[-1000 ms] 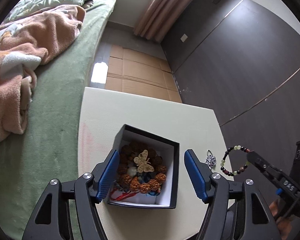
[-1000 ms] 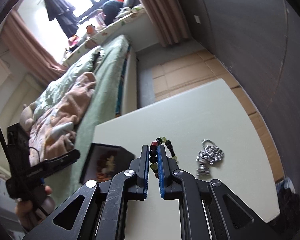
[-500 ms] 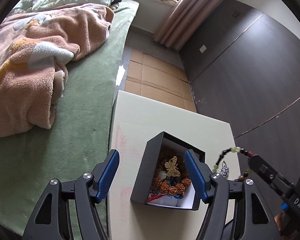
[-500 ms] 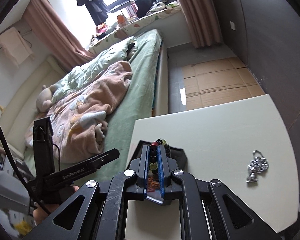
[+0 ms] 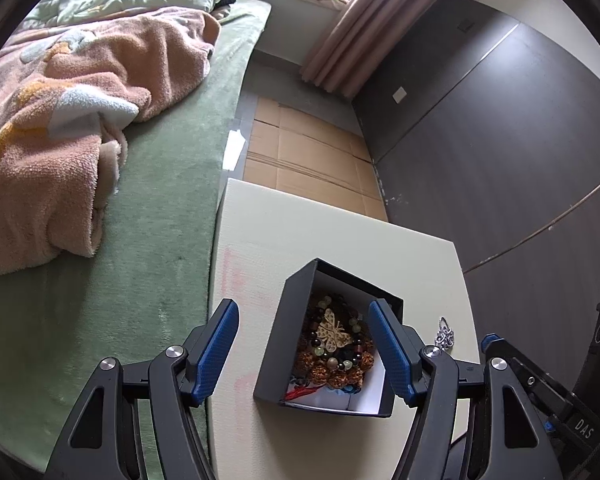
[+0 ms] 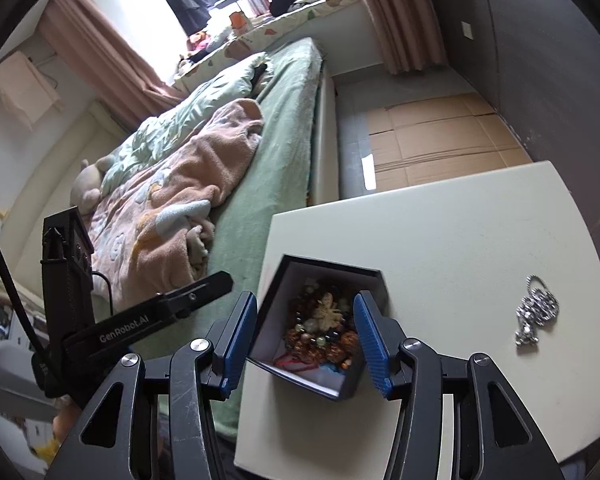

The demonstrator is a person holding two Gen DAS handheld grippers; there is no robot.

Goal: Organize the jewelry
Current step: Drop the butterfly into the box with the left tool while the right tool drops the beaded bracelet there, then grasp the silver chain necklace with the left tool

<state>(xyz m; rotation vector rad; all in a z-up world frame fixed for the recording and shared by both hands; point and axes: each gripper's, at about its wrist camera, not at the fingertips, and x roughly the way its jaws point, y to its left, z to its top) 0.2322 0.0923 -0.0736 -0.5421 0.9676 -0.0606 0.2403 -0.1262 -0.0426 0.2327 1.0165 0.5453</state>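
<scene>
Silver chain (image 6: 537, 319), light, limp and slippery, lies alone on my table (image 6: 460, 240); I'd pinch its bunched middle. My right gripper (image 6: 306, 338), jaws just opened, hangs empty over the box (image 6: 342, 390).

Each claw (image 5: 304, 344) is black angular plastic with blue textured pads (image 5: 386, 346) and silver screws. The left claw (image 6: 204, 292) bears white "GenRobot.AI" lettering and a black cable.

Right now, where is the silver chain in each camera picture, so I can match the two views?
Left wrist view: silver chain at lower right, on the table, right of the black box.
Right wrist view: silver chain at right, also on the table.
Shared landmark: the black box with beads.
</scene>
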